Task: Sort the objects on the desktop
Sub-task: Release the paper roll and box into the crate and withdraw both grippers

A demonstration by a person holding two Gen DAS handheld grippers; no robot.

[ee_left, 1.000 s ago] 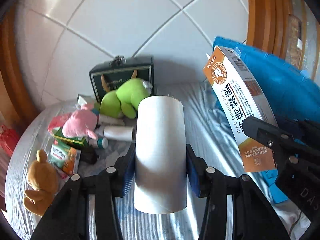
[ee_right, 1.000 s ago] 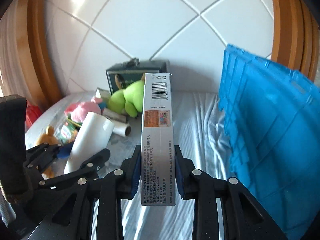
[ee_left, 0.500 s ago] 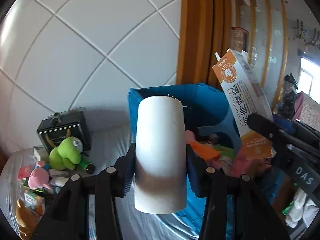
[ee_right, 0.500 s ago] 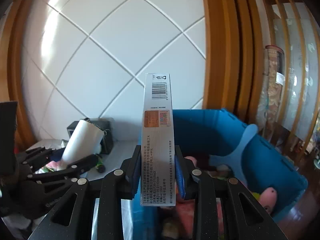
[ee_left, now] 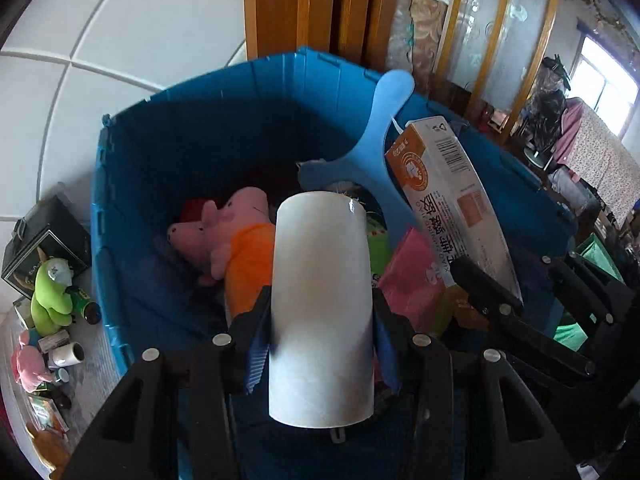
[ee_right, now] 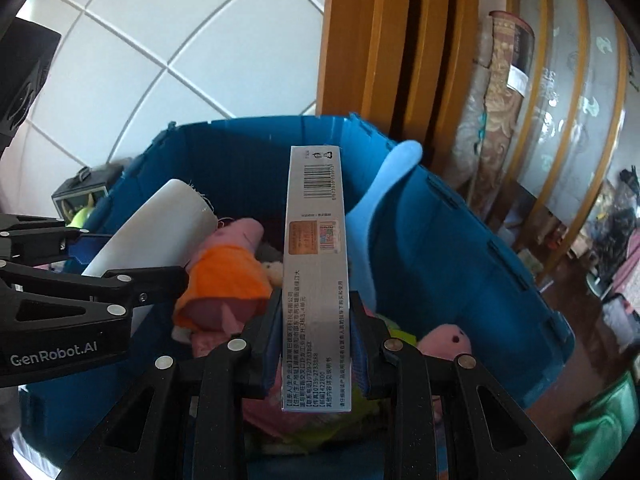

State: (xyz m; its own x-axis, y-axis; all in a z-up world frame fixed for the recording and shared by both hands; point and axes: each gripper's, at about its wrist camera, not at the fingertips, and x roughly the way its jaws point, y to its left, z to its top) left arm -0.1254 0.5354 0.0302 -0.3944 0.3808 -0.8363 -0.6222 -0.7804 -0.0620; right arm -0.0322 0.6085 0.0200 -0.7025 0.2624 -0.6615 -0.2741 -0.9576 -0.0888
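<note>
My left gripper (ee_left: 320, 312) is shut on an upright white roll (ee_left: 322, 300), held over the open blue bin (ee_left: 120, 200). My right gripper (ee_right: 314, 320) is shut on a long orange-and-white box (ee_right: 316, 264), also above the bin (ee_right: 460, 240). In the left wrist view the box (ee_left: 444, 200) and the right gripper (ee_left: 488, 292) stand to the right of the roll. In the right wrist view the roll (ee_right: 160, 224) and the left gripper (ee_right: 132, 276) are at the left. Inside the bin lie a pink pig plush in orange (ee_left: 236, 236), a light-blue plastic piece (ee_left: 372, 160) and pink packets (ee_left: 416, 276).
Left of the bin, the cloth-covered table (ee_left: 92, 368) holds a green plush (ee_left: 50, 292), a dark box (ee_left: 44, 244), a pink plush (ee_left: 26, 364), small bottles and packets. A tiled wall (ee_left: 120, 40) and wooden frame (ee_left: 300, 4) stand behind. Room clutter lies at right.
Both grippers swung right and rose from over the table to above the blue bin, now looking down into it. Each still grips its object.
</note>
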